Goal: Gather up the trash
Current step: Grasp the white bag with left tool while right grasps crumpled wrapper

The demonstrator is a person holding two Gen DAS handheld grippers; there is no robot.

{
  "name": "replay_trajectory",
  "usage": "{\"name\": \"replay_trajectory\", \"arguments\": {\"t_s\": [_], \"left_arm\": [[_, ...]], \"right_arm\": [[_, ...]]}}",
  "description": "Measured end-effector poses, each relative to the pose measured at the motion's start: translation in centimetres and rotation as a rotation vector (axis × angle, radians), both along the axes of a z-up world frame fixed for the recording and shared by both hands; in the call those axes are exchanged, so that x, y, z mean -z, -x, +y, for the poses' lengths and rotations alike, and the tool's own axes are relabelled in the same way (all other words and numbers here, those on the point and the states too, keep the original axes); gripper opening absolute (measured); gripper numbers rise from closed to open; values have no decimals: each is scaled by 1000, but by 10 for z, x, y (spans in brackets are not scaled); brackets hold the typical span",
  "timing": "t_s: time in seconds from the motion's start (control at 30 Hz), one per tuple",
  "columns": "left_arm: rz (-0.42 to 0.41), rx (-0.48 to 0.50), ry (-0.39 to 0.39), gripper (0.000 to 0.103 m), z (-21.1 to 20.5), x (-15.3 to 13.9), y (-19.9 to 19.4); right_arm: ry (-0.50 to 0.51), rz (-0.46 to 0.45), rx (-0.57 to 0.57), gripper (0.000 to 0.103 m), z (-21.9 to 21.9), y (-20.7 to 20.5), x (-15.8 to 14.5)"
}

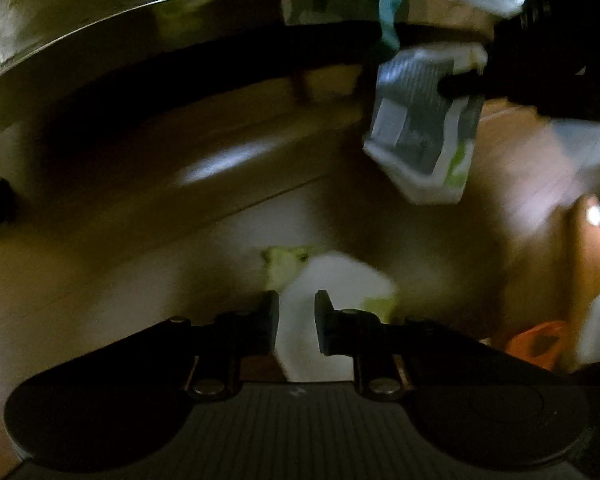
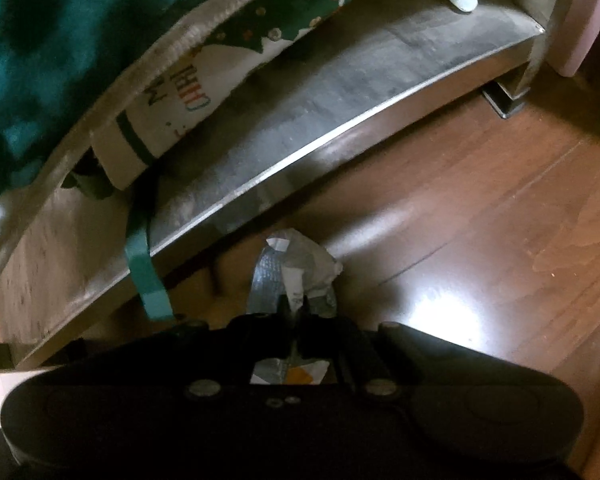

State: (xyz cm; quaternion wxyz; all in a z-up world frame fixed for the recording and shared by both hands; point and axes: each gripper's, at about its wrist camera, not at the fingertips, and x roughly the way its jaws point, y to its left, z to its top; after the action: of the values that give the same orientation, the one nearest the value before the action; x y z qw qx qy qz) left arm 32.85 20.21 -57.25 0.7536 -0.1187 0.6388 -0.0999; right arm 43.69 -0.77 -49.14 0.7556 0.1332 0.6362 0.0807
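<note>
The right gripper (image 2: 296,304) was clamped on a crumpled grey-and-white wrapper (image 2: 296,268), holding it clear above the wooden floor (image 2: 480,208), just beside the front edge of the low grey shelf (image 2: 300,120). A teal ribbon (image 2: 148,276) hung over that edge. The left gripper (image 1: 297,320) pointed down at a white-and-green scrap (image 1: 332,276), probably paper, lying on the floor near the shelf; its jaws straddled the scrap, narrowed, though blur hid whether the pads pressed on it.
</note>
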Motion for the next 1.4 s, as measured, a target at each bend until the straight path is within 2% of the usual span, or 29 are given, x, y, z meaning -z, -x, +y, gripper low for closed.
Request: {"name": "replay_trajectory", "arguments": {"t_s": [0.07,0.13,0.17,0.23,0.4,0.57,0.63,0.77,0.8,0.9,1.03,1.17,1.2,1.23,1.27,1.3,1.4], "left_arm": [[1,13,33,30,2,-4,0],[-20,51,12,73,-1,-7,3],[-48,67,-1,79,-2,-10,5],[-82,102,-10,81,-6,-13,6],[-60,197,-66,81,-27,0,9],[-54,226,-76,83,-37,6,9],[-63,250,-109,83,-46,7,9],[-72,220,-139,82,-52,9,5],[-73,205,-145,79,-52,9,4],[-88,183,-192,64,-56,8,4],[-85,135,-185,59,-53,6,5],[-78,88,-143,53,-37,-1,3],[-78,81,-127,46,-33,-4,4],[-82,76,-90,31,-28,-7,4],[-76,73,-59,29,-25,-10,4],[-74,69,-61,29,-23,-14,2],[-72,58,-30,15,-19,-19,6]], "right_arm": [[-3,9,-4,1,1,2,1],[-5,16,-14,1,2,3,3],[-7,17,-21,1,0,5,5],[-8,24,-28,1,-1,5,8],[-14,37,-27,1,1,0,23],[-21,49,-23,1,3,0,33],[-20,51,-25,1,4,1,38],[-19,55,-35,1,7,2,48],[-18,55,-37,1,8,3,48],[-13,54,-48,1,11,5,48],[11,34,-76,1,16,7,41],[36,11,-120,1,20,12,23],[40,8,-130,1,20,13,17],[42,3,-142,1,20,15,12],[50,-5,-158,1,21,17,5],[58,-12,-174,1,21,19,-2],[68,-15,-215,0,22,30,-24]]}}
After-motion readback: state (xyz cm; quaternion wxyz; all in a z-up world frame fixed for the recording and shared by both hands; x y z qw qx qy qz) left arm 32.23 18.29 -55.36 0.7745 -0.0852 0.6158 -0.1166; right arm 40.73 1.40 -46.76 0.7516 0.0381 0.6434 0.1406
